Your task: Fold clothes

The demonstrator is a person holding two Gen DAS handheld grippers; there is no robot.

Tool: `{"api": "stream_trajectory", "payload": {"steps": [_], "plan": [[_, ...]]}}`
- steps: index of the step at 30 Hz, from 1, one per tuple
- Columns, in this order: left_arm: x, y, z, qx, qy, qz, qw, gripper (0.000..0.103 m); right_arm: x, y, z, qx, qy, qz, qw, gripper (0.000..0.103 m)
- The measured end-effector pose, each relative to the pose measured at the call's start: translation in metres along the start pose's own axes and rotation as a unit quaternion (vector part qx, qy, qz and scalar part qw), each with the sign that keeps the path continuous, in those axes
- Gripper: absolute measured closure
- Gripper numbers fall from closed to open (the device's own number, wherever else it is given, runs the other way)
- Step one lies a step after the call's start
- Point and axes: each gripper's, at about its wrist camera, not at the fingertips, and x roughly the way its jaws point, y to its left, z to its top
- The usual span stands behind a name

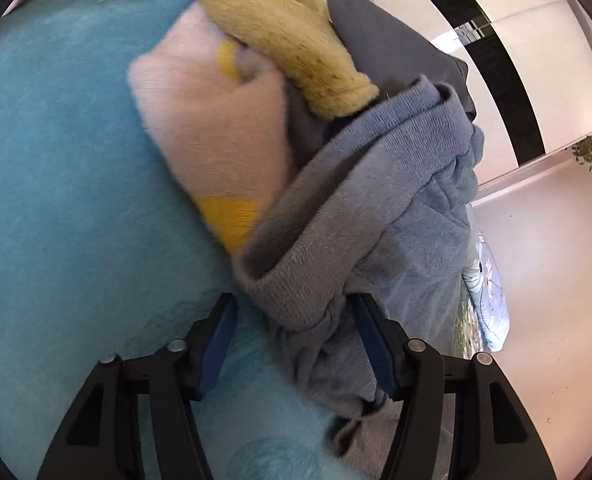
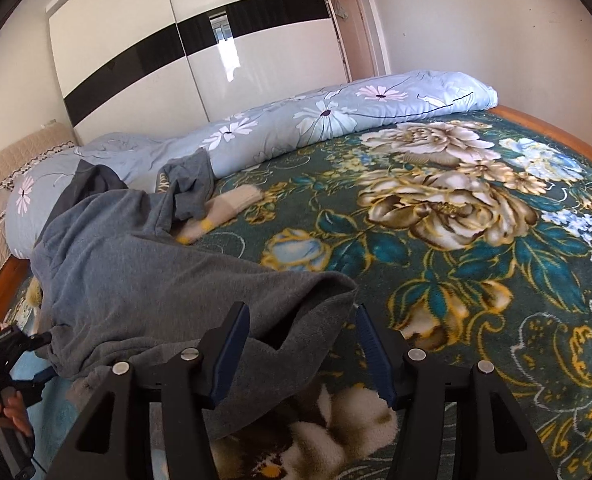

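Note:
A grey sweatshirt (image 2: 144,280) lies spread on the flowered bed blanket (image 2: 475,248). My right gripper (image 2: 301,346) is open, its jaws on either side of the sweatshirt's near corner. My left gripper (image 1: 292,340) is open, with a bunched ribbed cuff or hem of the grey garment (image 1: 315,280) lying between its jaws. Behind it in the left wrist view lie a pink and yellow knit piece (image 1: 216,128), a mustard garment (image 1: 288,24) and a dark grey one (image 1: 391,48). The pink and yellow piece also shows in the right wrist view (image 2: 224,210).
A rolled light-blue flowered quilt (image 2: 296,120) lies along the far side of the bed. A white and black wardrobe (image 2: 196,48) stands behind it. A teal fuzzy blanket area (image 1: 64,184) fills the left of the left wrist view. The other hand-held gripper (image 2: 4,360) shows at left.

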Motion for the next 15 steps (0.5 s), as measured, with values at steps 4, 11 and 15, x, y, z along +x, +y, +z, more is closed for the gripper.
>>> {"api": "stream_trajectory", "payload": {"steps": [4, 11, 15], "plan": [[0.005, -0.008, -0.005, 0.0, -0.011, 0.015, 0.9998, 0.078, 0.003, 0.002, -0.001, -0.008, 0.005, 0.0, 1.0, 0.043], [-0.069, -0.022, -0.004, 0.043, -0.092, 0.016, 0.9947, 0.09, 0.004, 0.006, -0.003, -0.019, 0.012, 0.01, 1.0, 0.043], [-0.14, -0.032, 0.0, 0.079, -0.151, 0.027, 0.985, 0.091, 0.0, 0.018, -0.004, -0.045, 0.005, 0.026, 0.999, 0.043]]}}
